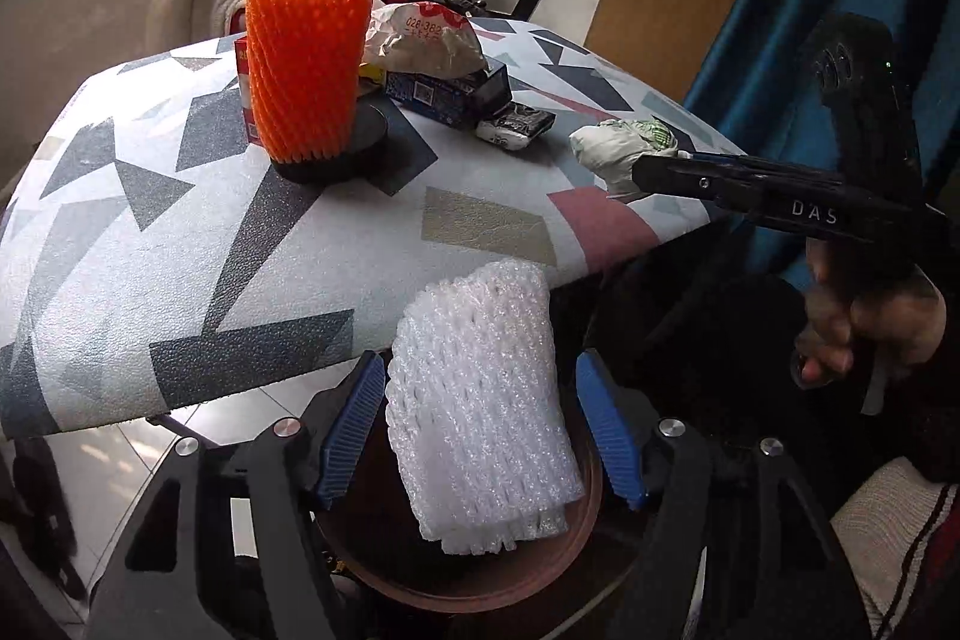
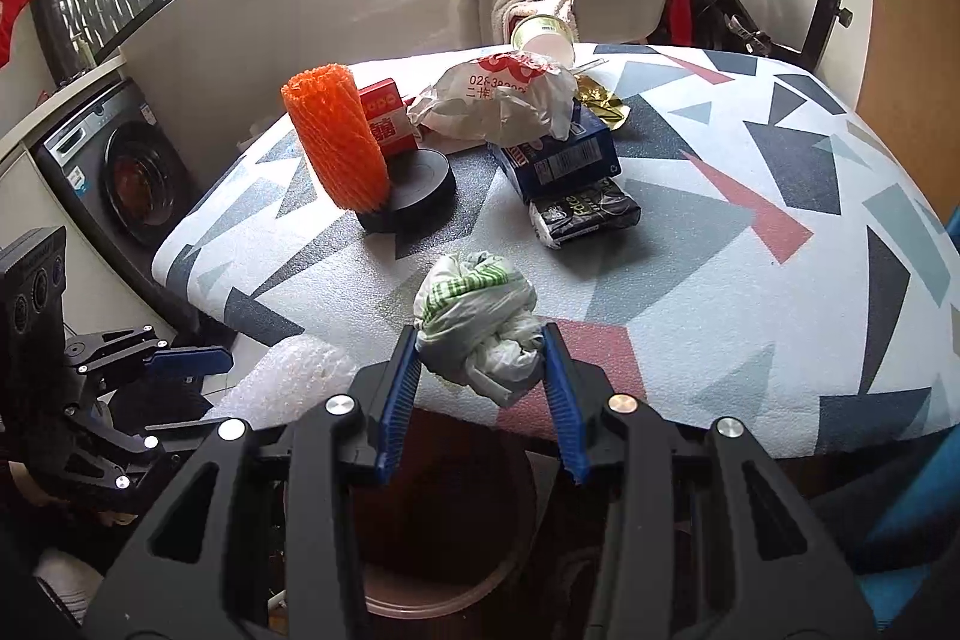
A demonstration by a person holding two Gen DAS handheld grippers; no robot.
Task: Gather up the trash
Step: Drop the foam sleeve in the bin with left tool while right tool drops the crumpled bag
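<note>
A white foam net sleeve (image 1: 480, 412) hangs between my left gripper's (image 1: 480, 364) blue pads, over the brown round bin (image 1: 522, 580). The pads stand clear of it on both sides, so this gripper is open. My right gripper (image 2: 478, 334) is shut on a crumpled white-and-green plastic bag (image 2: 474, 316) at the near edge of the patterned table (image 2: 750, 316). Below it, the bin's rim (image 2: 516, 568) shows. The left wrist view has that bag (image 1: 618, 148) at the right gripper's tip, off the table's right edge.
On the table stand an orange foam net (image 2: 336, 142), a black tape roll (image 2: 420, 196), a red box (image 2: 387, 118), a blue box (image 2: 558, 160) under a printed white bag (image 2: 498, 100), and a black packet (image 2: 585, 214). A washing machine (image 2: 120, 172) is at the left.
</note>
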